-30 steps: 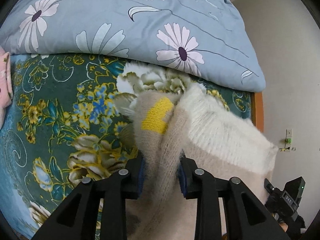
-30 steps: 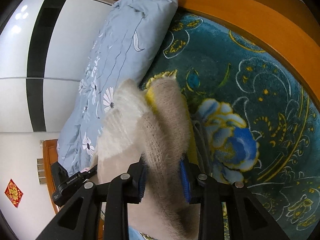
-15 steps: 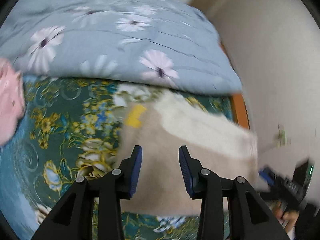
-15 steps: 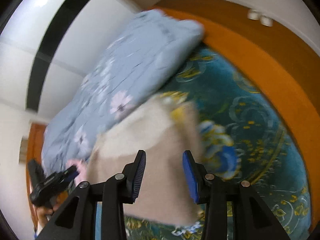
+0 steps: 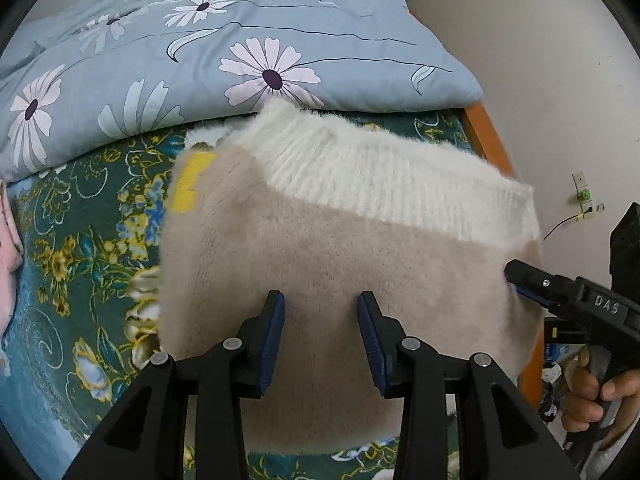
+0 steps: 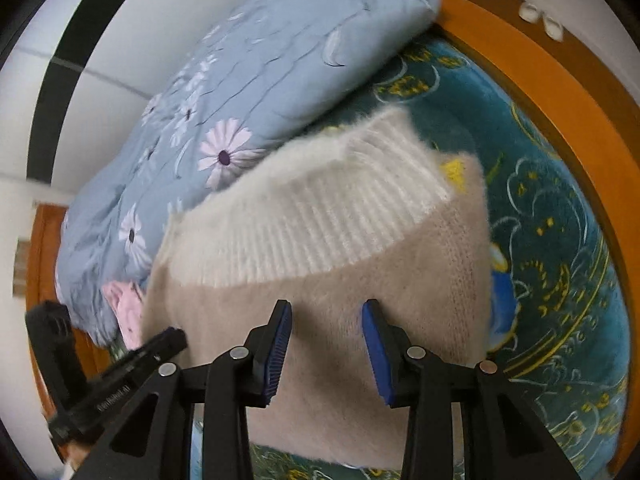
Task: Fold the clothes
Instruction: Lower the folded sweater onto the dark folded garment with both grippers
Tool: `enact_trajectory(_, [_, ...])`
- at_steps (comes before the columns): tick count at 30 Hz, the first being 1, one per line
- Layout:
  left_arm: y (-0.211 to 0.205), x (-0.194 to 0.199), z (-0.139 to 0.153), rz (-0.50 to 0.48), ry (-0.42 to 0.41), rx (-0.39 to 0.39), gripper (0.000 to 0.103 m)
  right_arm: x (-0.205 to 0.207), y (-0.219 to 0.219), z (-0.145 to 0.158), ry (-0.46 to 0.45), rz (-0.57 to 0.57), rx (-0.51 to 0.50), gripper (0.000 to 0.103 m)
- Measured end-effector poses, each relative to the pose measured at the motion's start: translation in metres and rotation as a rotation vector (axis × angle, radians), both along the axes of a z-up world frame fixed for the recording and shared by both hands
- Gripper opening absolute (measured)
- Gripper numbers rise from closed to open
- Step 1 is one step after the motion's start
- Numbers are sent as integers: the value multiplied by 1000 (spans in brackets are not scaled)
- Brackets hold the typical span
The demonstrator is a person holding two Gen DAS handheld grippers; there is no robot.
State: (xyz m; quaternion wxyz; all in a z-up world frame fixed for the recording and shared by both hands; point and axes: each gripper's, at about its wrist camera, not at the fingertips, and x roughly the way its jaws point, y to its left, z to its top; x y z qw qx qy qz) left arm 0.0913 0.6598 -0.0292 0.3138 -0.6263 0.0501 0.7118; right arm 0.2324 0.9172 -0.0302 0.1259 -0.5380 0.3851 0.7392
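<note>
The folded beige sweater point(image 5: 340, 272) with its white ribbed band point(image 5: 400, 184) was laid flat on the teal floral bedspread point(image 5: 80, 280), just in front of the blue daisy quilt point(image 5: 200, 48). The left gripper point(image 5: 321, 336) and the right gripper point(image 6: 326, 344) were held above it, jaws parted, nothing clasped. A pink garment point(image 6: 124, 304) was seen beside the sweater.

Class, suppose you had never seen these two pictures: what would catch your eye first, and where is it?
A fluffy beige knitted sweater with a white ribbed band lies folded on the teal floral bedspread, filling the middle. Behind it is a pale blue daisy-print quilt. Both pairs of tongs, left and right, gape open over the sweater.
</note>
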Motion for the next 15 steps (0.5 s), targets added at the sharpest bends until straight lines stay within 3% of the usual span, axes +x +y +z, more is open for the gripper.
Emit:
enact_trajectory(4, [1,-3,-2,1,-15,-4,40,-4,-1,-5,-13,-1,17,41])
enact_trajectory(8, [-7,3,16,25,3,14,40,-10,-10,7,-33,24,73,42])
enact_trajectory(12, [-28,22,41,52,46,71,40,17,-24,39,76,17,103,42])
enact_trajectory(15, [-40,43,47,53,74,64,49,44,-42,50,92,6,118,42])
